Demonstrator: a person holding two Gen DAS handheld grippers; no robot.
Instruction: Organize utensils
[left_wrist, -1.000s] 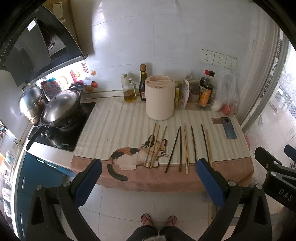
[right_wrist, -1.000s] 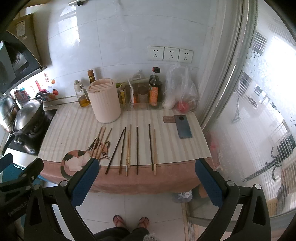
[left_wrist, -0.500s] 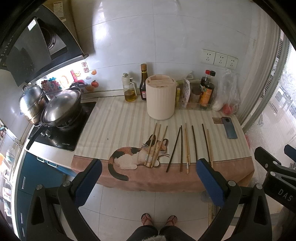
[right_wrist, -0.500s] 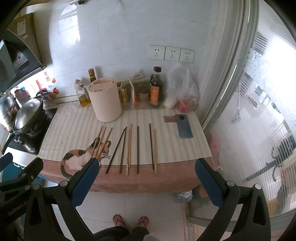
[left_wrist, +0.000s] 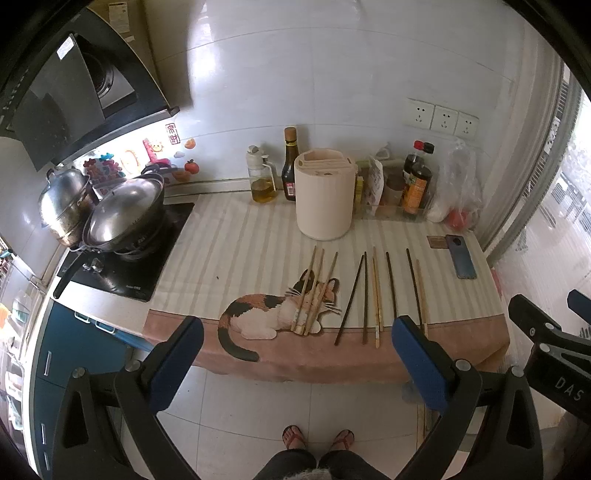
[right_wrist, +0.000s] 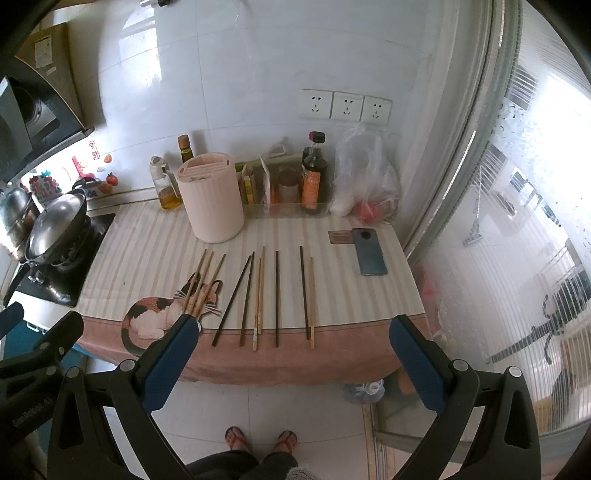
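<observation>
Several chopsticks lie side by side on the striped counter cloth: light wooden ones on the cat print, dark ones and more pale ones to the right. They also show in the right wrist view. A cream utensil holder stands behind them. My left gripper is open and empty, held out over the floor in front of the counter edge. My right gripper is also open and empty, in front of the counter.
A stove with a lidded wok and a pot is at the left. Oil and sauce bottles, a plastic bag and a phone are on the counter. My sandalled feet stand on the tiled floor below.
Both grippers have drifted slightly closer to the counter; the view has shifted a little. Nothing on the counter has moved.
</observation>
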